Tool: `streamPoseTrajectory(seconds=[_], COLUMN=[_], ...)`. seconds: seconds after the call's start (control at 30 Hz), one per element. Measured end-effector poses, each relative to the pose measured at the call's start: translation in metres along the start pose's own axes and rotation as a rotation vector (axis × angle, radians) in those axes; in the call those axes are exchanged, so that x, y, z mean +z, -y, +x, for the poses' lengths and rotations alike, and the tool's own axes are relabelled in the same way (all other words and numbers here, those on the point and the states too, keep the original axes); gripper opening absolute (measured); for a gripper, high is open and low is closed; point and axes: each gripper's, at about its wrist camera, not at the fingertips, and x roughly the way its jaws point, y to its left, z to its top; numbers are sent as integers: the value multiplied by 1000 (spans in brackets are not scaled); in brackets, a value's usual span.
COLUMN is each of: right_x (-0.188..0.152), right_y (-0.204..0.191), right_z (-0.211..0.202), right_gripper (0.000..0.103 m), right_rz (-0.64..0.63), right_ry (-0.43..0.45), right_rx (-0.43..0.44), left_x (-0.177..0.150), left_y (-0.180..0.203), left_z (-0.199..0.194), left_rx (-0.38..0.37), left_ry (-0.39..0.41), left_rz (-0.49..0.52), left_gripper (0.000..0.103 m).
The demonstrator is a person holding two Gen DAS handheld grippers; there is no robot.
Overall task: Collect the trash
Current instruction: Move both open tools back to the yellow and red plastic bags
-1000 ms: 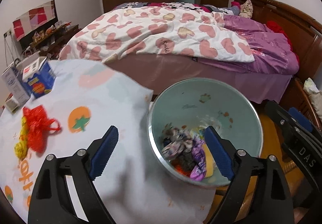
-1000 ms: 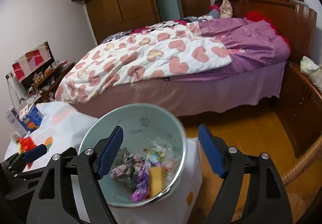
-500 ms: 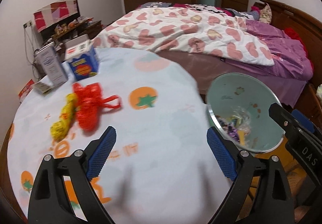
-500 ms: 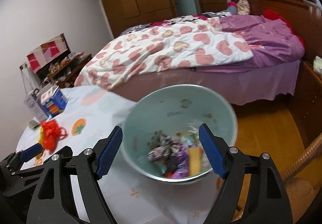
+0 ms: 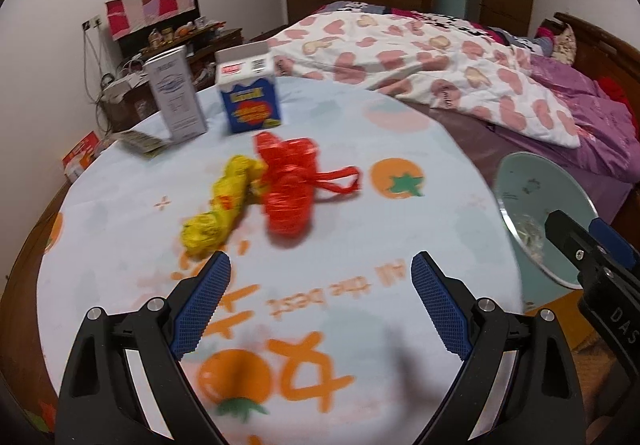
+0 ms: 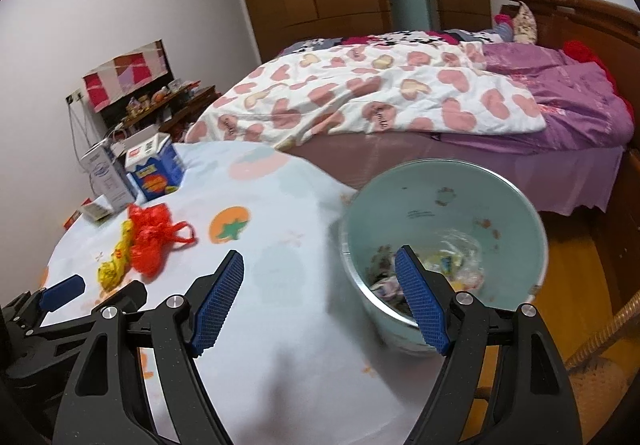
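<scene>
A crumpled red plastic bag [image 5: 290,191] [image 6: 154,235] lies on the round table's cloth [image 5: 320,229], touching a yellow crumpled wrapper [image 5: 220,213] [image 6: 116,263] on its left. My left gripper [image 5: 320,297] hovers open and empty just short of them. A pale green bin [image 6: 444,213] [image 5: 536,189] with several scraps inside stands off the table's right edge. My right gripper [image 6: 320,297] is open and empty, its right finger over the bin's near rim; it shows at the right edge of the left wrist view [image 5: 592,245].
A blue-and-white carton [image 5: 250,95] and a grey box [image 5: 176,95] stand at the table's far side, a small flat packet [image 5: 142,141] beside them. A bed with a heart-print quilt [image 6: 360,97] lies behind. Cluttered shelf [image 5: 176,35] at the left wall.
Both grippers have swung left from over the bin toward the table. The red bag and yellow wrapper now sit centred ahead of the left gripper; the bin slid to the right of both views.
</scene>
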Motion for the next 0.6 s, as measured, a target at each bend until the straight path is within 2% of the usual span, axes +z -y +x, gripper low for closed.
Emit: streamPoseTrajectory(seconds=[0.37,0.6], right_x=[-8,-3], right_y=[-61,-94], right_z=[26,49], right_gripper=[77,74], right_rz=[-89,-155], right_ry=[-59,-86], right_rx=[67,110], left_x=[-9,-3], left_y=[-77,-110], left_z=[22,42], left_rx=[70,100], left_ry=[-50,-72], left_rz=[-84,-119], left_gripper=[90,89])
